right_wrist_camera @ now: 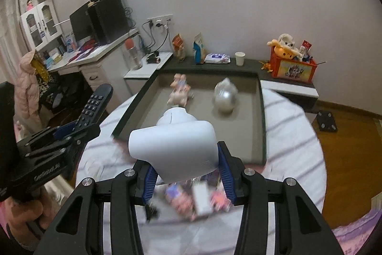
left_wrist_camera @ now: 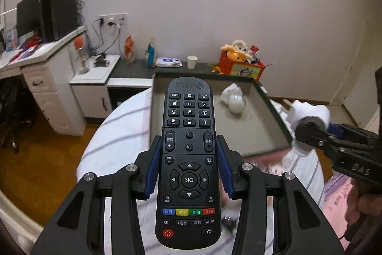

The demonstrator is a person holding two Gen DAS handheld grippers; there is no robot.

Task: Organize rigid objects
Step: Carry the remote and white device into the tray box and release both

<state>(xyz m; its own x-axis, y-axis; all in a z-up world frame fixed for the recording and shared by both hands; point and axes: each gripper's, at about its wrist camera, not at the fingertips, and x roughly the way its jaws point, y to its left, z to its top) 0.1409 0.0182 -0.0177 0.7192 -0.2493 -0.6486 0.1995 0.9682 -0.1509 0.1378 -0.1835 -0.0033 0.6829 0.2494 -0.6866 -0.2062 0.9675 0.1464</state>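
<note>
My left gripper (left_wrist_camera: 188,159) is shut on a black remote control (left_wrist_camera: 188,159), held above the striped bed, its far end over the grey tray (left_wrist_camera: 262,130). The left gripper and remote also show in the right wrist view (right_wrist_camera: 94,104). My right gripper (right_wrist_camera: 186,171) is shut on a white plastic bottle-like object (right_wrist_camera: 176,149), held above the tray's near edge (right_wrist_camera: 261,126); it also shows in the left wrist view (left_wrist_camera: 308,116). In the tray lie a white-silver round object (right_wrist_camera: 224,94) and a small pink figure (right_wrist_camera: 179,92).
Blurred small items (right_wrist_camera: 198,197) lie on the bed under my right gripper. Behind the tray a dark ledge holds a paper cup (right_wrist_camera: 239,58), wipes, snack bags and an orange toy box (right_wrist_camera: 292,68). A white desk with a monitor (left_wrist_camera: 28,13) stands at left.
</note>
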